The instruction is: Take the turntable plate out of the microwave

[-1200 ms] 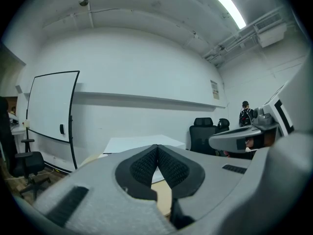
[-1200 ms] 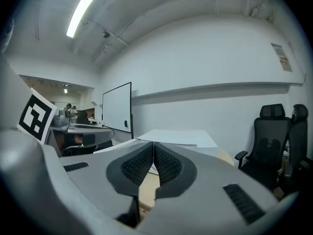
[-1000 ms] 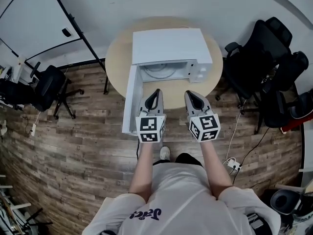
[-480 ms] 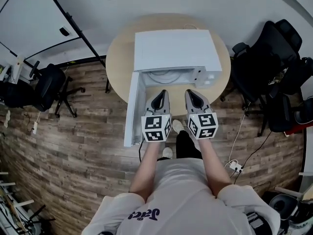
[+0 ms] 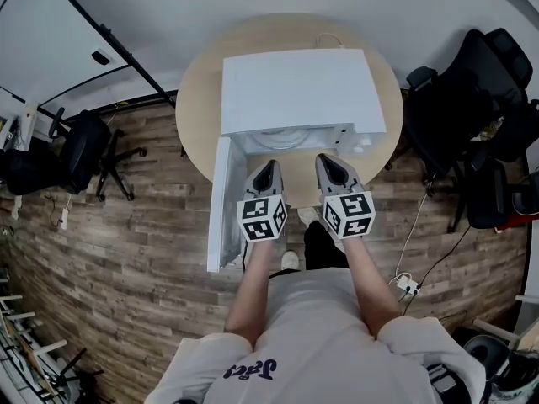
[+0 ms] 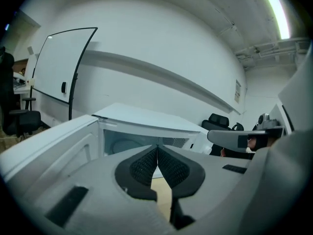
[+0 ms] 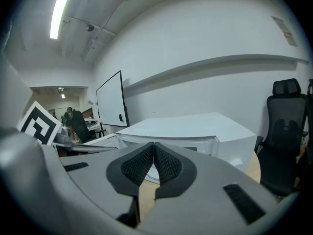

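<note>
Barely visible: turntable plate (image 5: 282,138) inside microwave (image 5: 303,87) (rim only).

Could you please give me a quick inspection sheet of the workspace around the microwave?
Surface: round wooden table, carrying only the microwave.
Job's things: microwave door swung open to the left; turntable plate inside the cavity.
Clutter: nothing seen on the table.
Grippers: left tool and right tool both shut, empty, in front of the opening.
Cables: cord behind the microwave; power strip on the floor.
Surroundings: black office chairs on both sides; whiteboard at far left.
</note>
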`<state>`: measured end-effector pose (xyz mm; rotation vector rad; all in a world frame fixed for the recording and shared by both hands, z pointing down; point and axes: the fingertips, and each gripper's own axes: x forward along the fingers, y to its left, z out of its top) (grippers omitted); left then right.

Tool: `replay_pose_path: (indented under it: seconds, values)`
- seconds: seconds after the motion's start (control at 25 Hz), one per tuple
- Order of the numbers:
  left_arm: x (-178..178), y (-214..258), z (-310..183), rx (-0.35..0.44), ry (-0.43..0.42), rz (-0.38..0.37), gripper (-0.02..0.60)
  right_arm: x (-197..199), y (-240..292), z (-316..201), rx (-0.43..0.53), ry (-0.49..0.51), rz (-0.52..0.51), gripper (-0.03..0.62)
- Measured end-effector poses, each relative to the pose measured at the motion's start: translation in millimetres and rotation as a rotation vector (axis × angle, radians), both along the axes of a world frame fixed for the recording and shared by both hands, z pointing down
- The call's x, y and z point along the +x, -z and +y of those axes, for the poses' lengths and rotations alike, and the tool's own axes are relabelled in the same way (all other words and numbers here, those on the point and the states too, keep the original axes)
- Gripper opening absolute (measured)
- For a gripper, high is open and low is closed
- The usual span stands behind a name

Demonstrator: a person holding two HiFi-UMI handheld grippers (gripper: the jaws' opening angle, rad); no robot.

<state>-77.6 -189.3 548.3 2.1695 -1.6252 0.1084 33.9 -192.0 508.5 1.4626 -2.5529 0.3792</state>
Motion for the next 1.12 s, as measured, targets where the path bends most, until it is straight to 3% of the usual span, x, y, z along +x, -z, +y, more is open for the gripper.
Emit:
replay_pose_path:
  seconds: [0.28, 0.8, 0.96, 1.04, 1.12]
  values:
    - [7, -54, -14, -0.148, 0.009, 0.112, 0.015, -2, -25, -15, -0.054, 0.051, 0.004, 0.016]
    - [9, -130, -48, -0.342, 0.095, 0.309, 0.015, -13, -56, -41, -0.130, 0.112, 0.025, 0.016]
    - [12, -152, -56, -0.392, 0.124, 0.400, 0.018, -11, -65, -49, -0.143, 0.124, 0.036, 0.016]
    - [16, -160, -61, -0.405, 0.127, 0.456, 0.040, -8, -69, -53, -0.152, 0.125, 0.039, 0.015]
    - [21, -166, -65, -0.420, 0.126, 0.517, 0.115, -6, -71, -57, -0.161, 0.123, 0.039, 0.015]
